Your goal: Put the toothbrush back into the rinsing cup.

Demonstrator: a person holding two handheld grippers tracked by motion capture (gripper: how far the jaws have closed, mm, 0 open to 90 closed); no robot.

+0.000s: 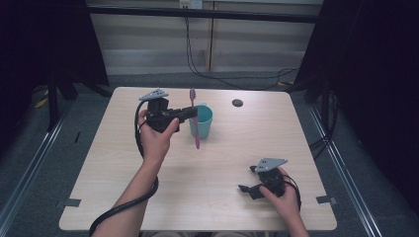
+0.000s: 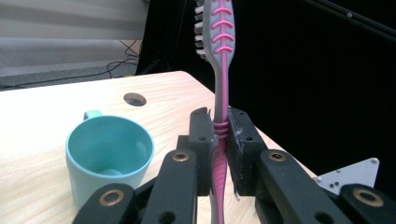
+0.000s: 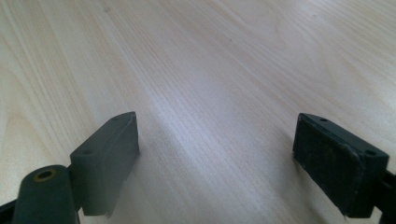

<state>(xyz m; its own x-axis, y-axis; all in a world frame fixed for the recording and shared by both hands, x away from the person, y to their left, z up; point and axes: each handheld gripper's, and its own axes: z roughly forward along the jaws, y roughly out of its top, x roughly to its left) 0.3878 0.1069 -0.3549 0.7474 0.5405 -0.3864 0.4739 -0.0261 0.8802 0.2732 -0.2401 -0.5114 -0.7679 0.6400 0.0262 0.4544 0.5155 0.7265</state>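
Left gripper (image 1: 190, 113) clamps pink toothbrush (image 2: 219, 93) mid-handle, bristles up, beside teal cup (image 1: 203, 121) near surface's far edge; upright hold likely suits lowering into cup. Right gripper (image 1: 249, 190) wide, nothing held, resting near front-right corner.

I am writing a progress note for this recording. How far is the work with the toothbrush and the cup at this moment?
Done: the left gripper is shut on the pink toothbrush and holds it upright, bristles up, off the table. In hand: it hangs beside the teal cup, not inside it. Left, probably: putting the brush into the cup, which looks empty, and letting go. The right gripper rests open near the table's front edge.
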